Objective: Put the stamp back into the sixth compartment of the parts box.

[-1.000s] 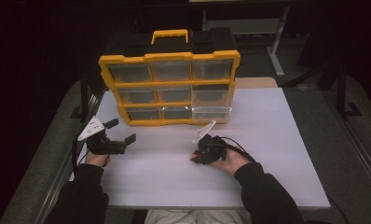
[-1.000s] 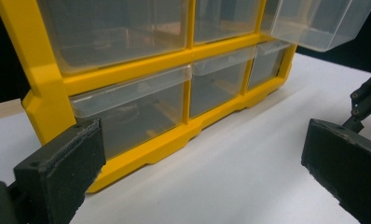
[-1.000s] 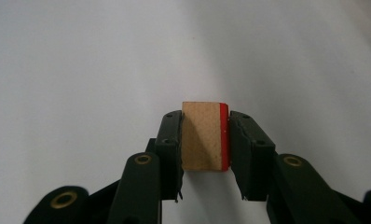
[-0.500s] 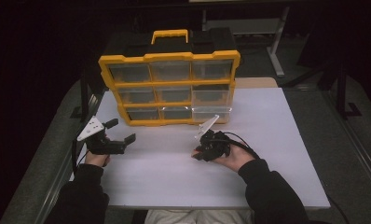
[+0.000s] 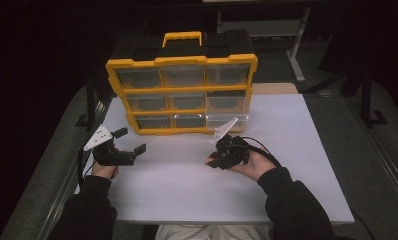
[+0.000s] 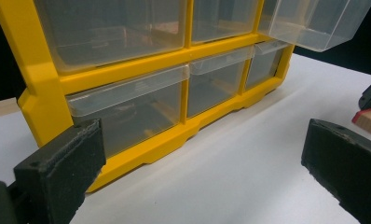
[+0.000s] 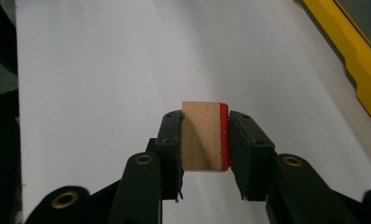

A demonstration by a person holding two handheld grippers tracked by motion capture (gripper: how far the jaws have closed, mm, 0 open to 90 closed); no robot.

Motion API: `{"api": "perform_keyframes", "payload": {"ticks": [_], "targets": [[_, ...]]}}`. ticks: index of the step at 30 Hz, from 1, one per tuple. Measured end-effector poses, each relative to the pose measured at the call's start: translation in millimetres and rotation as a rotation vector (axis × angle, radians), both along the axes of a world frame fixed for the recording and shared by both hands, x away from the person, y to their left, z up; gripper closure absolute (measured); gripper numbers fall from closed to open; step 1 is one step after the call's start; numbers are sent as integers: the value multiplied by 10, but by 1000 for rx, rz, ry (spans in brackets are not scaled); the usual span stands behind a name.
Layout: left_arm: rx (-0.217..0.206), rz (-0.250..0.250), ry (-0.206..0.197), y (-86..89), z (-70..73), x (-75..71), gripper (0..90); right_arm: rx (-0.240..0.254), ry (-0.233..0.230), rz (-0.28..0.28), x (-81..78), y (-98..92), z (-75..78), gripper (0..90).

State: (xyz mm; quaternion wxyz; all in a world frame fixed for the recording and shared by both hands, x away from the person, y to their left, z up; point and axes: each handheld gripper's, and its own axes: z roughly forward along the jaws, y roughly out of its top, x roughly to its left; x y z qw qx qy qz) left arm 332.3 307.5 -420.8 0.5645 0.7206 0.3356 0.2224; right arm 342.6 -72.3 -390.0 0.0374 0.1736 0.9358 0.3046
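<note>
we see a yellow drawer organizer upright at the table's far edge, its lower right drawer pulled out, right gripper clamped on a small wooden block with a red face, mid-table, left gripper with jaws spread wide, empty, near the left edge

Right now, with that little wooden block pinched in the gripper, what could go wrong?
The right gripper pinches the wooden block near its jaw tips, so it might slip out and drop onto the white table. One clear drawer sticks out of the yellow organizer, so a hand could bump it. The left gripper waits open beside the organizer's bottom drawers and might knock it.
</note>
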Motion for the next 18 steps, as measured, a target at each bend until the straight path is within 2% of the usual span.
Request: {"api": "perform_keyframes", "payload": {"ticks": [6, 18], "targets": [[1, 2, 3, -2, -1, -1, 0, 2, -12, -5, -58, -70, 122, 651], [2, 0, 2, -17, 1, -9, 0, 46, -11, -25, -71, -226, 375, 651]]}}
